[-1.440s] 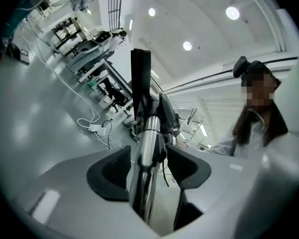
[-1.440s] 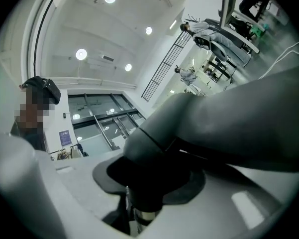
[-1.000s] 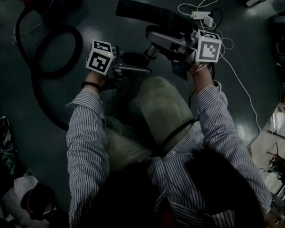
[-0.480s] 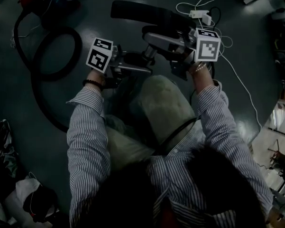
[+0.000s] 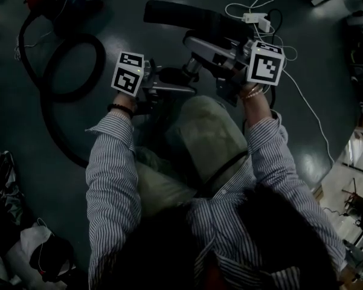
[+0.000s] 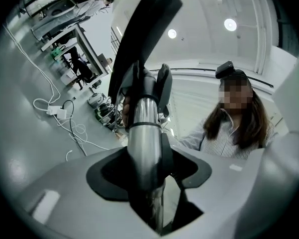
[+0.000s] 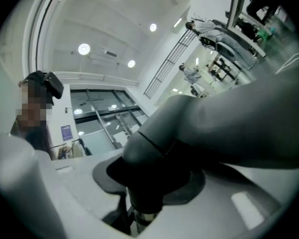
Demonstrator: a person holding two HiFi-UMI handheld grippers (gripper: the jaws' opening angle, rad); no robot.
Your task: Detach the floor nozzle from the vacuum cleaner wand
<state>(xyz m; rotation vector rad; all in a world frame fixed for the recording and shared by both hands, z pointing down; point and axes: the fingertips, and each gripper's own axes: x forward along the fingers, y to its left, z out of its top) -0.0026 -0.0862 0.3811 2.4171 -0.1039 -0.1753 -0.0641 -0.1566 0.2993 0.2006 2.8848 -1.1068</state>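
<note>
Floor nozzle (image 5: 187, 17) shows in the head view as a long dark bar in front of the person's knees, held up off the floor and not yet off the wand. The left gripper (image 5: 184, 89) and right gripper (image 5: 196, 56) reach in toward the joint from opposite sides. A white plug (image 5: 257, 22) with its cable lies on the floor just beyond.

In the left gripper view, the jaws have just been closing and are clamped on the shiny metal wand (image 6: 142, 128). That tube looks slick, so the pads could slide along it under a hard pull.

In the right gripper view, the jaws press on the nozzle's dark neck (image 7: 147, 176). If a catch is not released, pulling would only strain the joint. If it lets go suddenly, the hands may fly apart, and the nozzle could swing into the cable or drop.
</note>
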